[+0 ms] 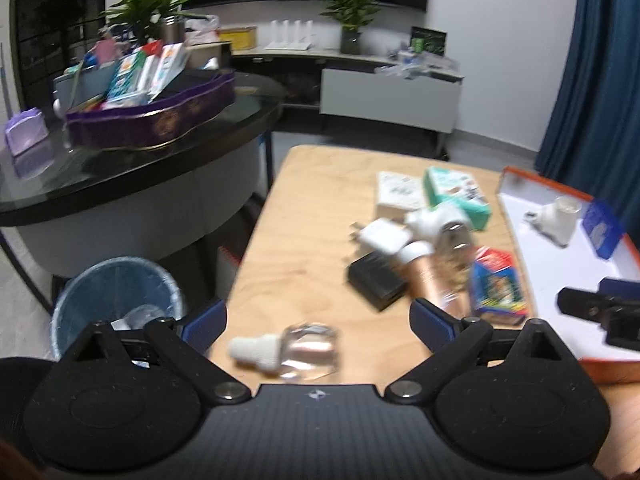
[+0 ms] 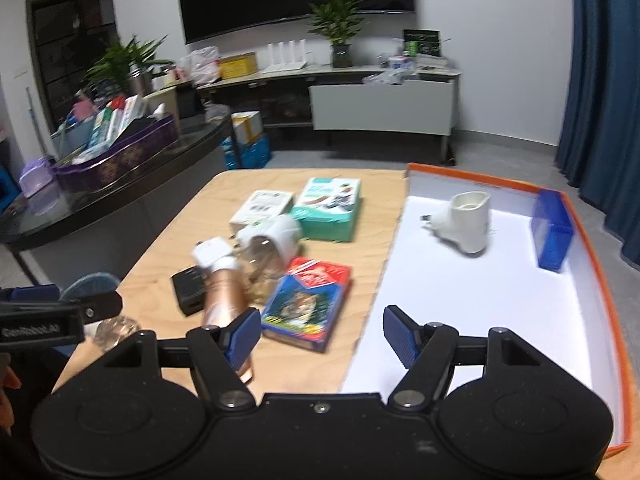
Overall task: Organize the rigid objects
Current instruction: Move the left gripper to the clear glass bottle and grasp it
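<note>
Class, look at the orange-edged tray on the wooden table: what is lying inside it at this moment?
Inside the orange-edged tray are a white plug-in device and a blue box standing against the far right wall. The rest of its white floor looks bare; the near end is hidden behind the right gripper.

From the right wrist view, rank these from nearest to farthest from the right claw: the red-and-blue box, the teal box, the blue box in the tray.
Measured from the right claw:
1. Red-and-blue box, on the wooden table, just ahead and left.
2. Blue box, against the orange-rimmed tray's far right wall.
3. Teal box, farther back on the table; nearly level with the blue box, so this order is tentative.
</note>
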`<state>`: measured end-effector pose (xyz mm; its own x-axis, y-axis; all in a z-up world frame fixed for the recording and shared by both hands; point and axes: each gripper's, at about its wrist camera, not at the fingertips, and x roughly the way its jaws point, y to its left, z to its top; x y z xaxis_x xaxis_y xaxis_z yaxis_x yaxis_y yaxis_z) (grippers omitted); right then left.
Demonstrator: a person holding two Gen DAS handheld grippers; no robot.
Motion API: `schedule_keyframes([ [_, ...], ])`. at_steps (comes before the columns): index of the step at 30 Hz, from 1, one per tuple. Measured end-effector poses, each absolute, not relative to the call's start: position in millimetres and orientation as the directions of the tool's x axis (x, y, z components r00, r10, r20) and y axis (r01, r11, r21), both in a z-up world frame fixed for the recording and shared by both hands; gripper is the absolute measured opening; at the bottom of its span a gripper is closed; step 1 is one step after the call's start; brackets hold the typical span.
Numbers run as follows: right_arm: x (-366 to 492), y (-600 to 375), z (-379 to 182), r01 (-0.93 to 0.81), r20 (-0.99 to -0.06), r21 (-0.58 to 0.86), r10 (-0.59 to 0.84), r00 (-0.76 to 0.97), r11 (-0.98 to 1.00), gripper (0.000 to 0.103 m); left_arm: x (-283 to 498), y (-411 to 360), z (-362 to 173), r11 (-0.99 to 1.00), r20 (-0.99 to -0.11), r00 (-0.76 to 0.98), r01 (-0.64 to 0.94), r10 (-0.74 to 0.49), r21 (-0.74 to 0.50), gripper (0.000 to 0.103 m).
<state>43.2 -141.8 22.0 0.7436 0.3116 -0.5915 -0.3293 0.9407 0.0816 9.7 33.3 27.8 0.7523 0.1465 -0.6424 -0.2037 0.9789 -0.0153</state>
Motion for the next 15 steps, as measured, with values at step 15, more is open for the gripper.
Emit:
schedule_keyframes([
  [15, 57.4, -105.9, 3.9, -0.430, -0.625, 0.118, 0.404, 0.668, 0.895, 0.080, 20.8, 53.0, -11.8, 0.979, -0.678, 0.713, -0.202, 0.175, 0.041, 0.101],
])
